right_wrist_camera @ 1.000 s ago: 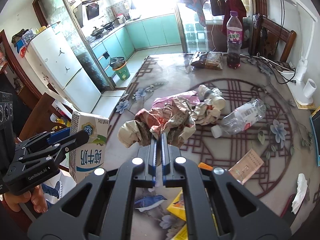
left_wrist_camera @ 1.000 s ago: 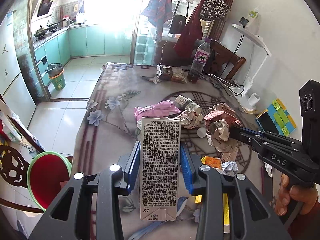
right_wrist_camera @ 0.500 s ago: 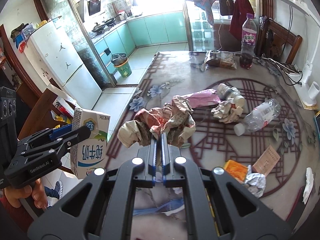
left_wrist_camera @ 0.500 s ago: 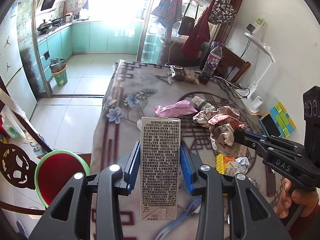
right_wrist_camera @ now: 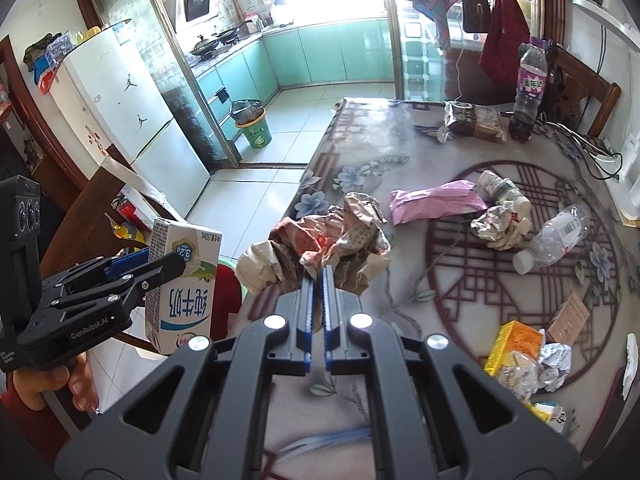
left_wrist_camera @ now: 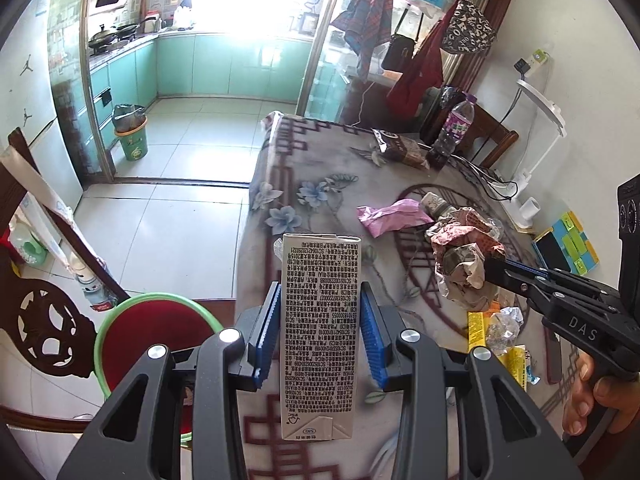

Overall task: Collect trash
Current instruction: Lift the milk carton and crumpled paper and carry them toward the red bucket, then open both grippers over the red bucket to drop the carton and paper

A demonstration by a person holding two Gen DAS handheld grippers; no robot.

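My left gripper (left_wrist_camera: 319,312) is shut on a tall white milk carton (left_wrist_camera: 319,332), held upright above the table's left edge. The same milk carton (right_wrist_camera: 182,284) shows at the left of the right wrist view. My right gripper (right_wrist_camera: 319,276) is shut on a wad of crumpled brown and red paper (right_wrist_camera: 320,244), carried over the table's left side; that wad (left_wrist_camera: 466,264) also hangs at the tip of the right gripper in the left wrist view. A red bin with a green rim (left_wrist_camera: 156,336) stands on the floor, below and left of the carton.
On the flowered tablecloth (right_wrist_camera: 360,160) lie a pink wrapper (right_wrist_camera: 436,200), a crushed clear bottle (right_wrist_camera: 556,236), a crumpled paper ball (right_wrist_camera: 498,226), a yellow packet (right_wrist_camera: 514,340) and foil scraps. A purple-label bottle (right_wrist_camera: 528,88) and a snack bag (right_wrist_camera: 472,118) stand at the far end. A dark wooden chair (left_wrist_camera: 48,328) flanks the bin.
Both grippers have travelled left toward the table's edge with their loads. The red bin has grown larger and come closer under the carton. Neither grip has changed.
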